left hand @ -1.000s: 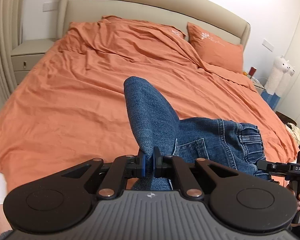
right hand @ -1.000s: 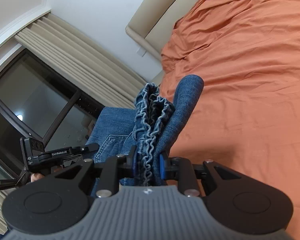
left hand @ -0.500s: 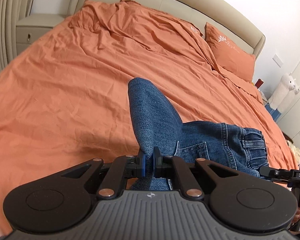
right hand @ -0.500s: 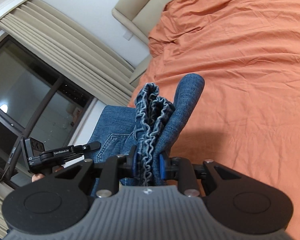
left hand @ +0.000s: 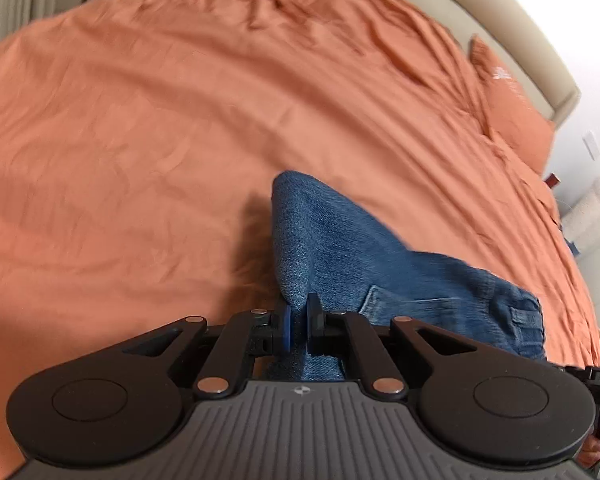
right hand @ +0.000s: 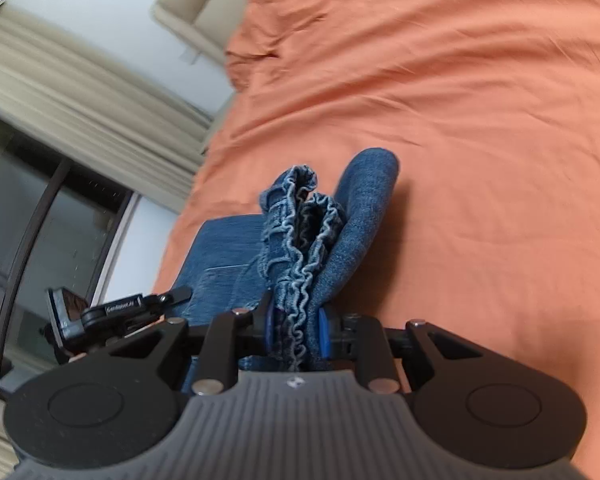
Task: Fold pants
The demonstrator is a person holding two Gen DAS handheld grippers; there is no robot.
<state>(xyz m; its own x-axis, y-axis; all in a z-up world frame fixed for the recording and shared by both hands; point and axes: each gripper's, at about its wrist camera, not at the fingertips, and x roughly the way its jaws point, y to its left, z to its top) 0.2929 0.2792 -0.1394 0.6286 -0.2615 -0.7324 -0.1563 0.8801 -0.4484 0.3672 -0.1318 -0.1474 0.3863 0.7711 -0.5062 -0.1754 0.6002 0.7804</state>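
Observation:
Blue denim pants (left hand: 340,248) hang doubled over between my two grippers, low above an orange bedsheet (left hand: 140,140). My left gripper (left hand: 298,322) is shut on the folded edge of the pants, blue pads pinching the cloth. In the right wrist view my right gripper (right hand: 296,334) is shut on the ruffled elastic waistband (right hand: 300,240) of the pants (right hand: 364,208). The left gripper's black body (right hand: 116,308) shows at that view's left, a hand behind it. A back pocket (left hand: 404,300) faces up.
The orange bedsheet (right hand: 480,120) covers a wide bed with a beige headboard (left hand: 500,20) and an orange pillow (left hand: 512,96). Beige curtains (right hand: 80,92) and a dark window (right hand: 28,216) lie beyond the bed's side. A white plush toy (left hand: 596,204) stands at the far right.
Both grippers have come down toward the bed with the pants still held; the sheet fills more of both views and the headboard has slid to the frame edges.

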